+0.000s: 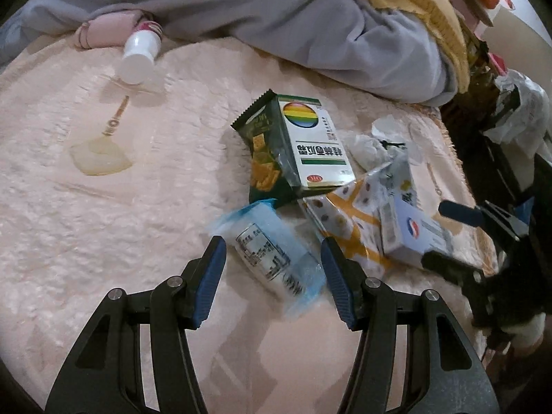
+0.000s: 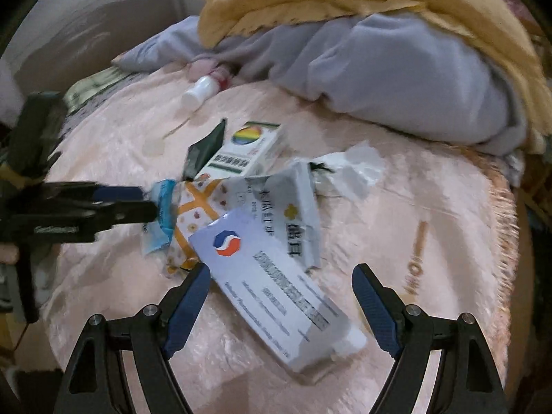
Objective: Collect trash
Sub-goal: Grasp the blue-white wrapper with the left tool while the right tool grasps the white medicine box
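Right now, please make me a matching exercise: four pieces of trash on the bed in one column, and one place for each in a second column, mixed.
Things
1. blue plastic wrapper
2. pale box with red-and-blue logo
3. white bottle
4. box with rainbow circle

Places
A. lying on the dark green snack bag
B. between the open fingers of the right gripper
C. far off, beside the grey bedding
D. between the open fingers of the left gripper

Pairs: 1-D, 2-B, 3-C, 4-A
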